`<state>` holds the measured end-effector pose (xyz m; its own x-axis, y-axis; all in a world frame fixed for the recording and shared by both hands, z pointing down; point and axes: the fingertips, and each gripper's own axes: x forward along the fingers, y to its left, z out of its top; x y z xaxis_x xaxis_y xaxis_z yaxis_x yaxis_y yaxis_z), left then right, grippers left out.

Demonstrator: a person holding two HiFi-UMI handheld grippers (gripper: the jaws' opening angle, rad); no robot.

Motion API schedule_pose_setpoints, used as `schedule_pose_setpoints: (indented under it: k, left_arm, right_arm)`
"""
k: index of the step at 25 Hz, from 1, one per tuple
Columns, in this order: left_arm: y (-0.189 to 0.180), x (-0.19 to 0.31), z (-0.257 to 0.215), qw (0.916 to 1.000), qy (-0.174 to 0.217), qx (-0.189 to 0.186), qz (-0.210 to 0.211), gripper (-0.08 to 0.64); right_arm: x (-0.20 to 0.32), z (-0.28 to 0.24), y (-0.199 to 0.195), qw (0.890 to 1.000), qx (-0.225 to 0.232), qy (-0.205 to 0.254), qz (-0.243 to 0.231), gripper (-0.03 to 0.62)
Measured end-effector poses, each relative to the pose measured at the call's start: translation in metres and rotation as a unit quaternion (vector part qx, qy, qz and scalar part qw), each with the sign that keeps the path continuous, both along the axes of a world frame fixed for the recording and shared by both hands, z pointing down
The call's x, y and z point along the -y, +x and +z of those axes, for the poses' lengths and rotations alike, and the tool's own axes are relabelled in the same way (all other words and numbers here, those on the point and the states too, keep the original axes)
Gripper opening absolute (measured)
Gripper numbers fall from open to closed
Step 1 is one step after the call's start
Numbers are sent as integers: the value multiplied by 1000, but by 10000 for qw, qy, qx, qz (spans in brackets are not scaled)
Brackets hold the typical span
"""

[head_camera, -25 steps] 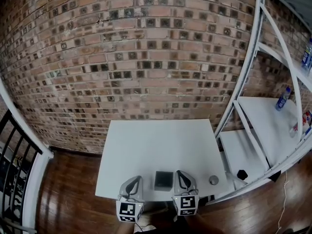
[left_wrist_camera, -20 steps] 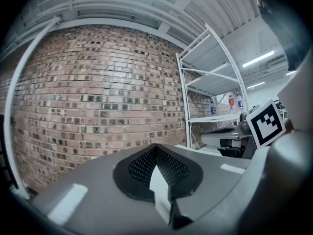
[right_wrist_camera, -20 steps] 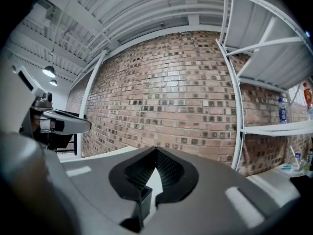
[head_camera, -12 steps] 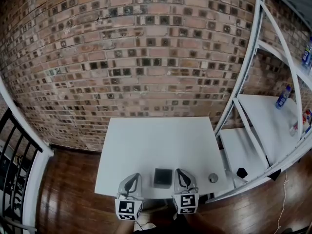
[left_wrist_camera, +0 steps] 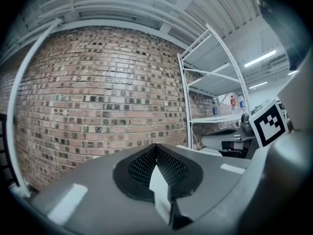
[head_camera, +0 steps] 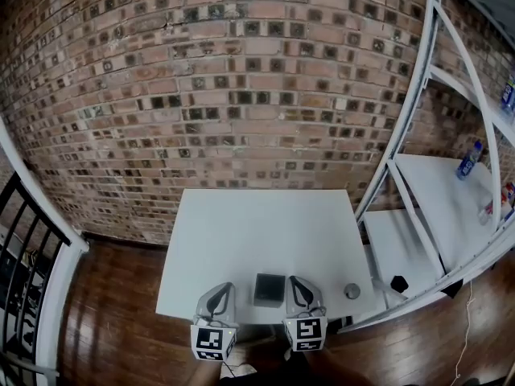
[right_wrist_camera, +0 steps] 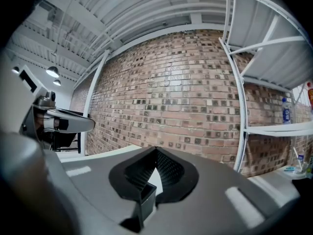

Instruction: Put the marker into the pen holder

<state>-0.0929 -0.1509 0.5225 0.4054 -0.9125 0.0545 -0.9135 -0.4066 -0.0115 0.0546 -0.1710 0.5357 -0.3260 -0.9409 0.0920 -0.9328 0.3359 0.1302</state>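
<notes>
The pen holder [head_camera: 269, 289], a dark square box, stands near the front edge of the white table [head_camera: 257, 232]. My left gripper [head_camera: 223, 293] rests just left of it and my right gripper [head_camera: 297, 288] just right of it, both at the table's front edge. In the left gripper view the left gripper [left_wrist_camera: 156, 148] has its jaws meeting at the tips with nothing between them. The right gripper [right_wrist_camera: 156, 152] looks the same in its own view, with a dark box corner [right_wrist_camera: 145, 198] showing through the gap below the tips. I see no marker in any view.
A small round grey object [head_camera: 352, 291] sits on the table's front right corner. White metal shelving [head_camera: 418, 215] stands right of the table, with a black item [head_camera: 399, 285] and bottles [head_camera: 467, 162] on it. A brick wall [head_camera: 241, 95] runs behind; a black railing [head_camera: 24, 256] is left.
The head view has shifted slightly. Both grippers and the pen holder stay where they were.
</notes>
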Motion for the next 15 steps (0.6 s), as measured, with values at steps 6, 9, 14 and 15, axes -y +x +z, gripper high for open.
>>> schedule_pose_setpoints:
  k: [6, 9, 14, 15]
  left_arm:
    - [-2, -2, 0, 10000, 27, 50, -35, 14]
    - [0, -3, 0, 10000, 22, 33, -38, 14]
    - [4, -2, -2, 10000, 35, 37, -13, 14]
    - [6, -2, -4, 10000, 36, 32, 12, 14]
  right_arm:
    - [-1, 0, -2, 10000, -22, -2, -45, 2]
    - [-3, 1, -1, 10000, -38, 11, -64, 2]
    - [-4, -1, 4, 10000, -22, 45, -28, 2]
    - [-5, -2, 5, 10000, -27, 47, -23, 2]
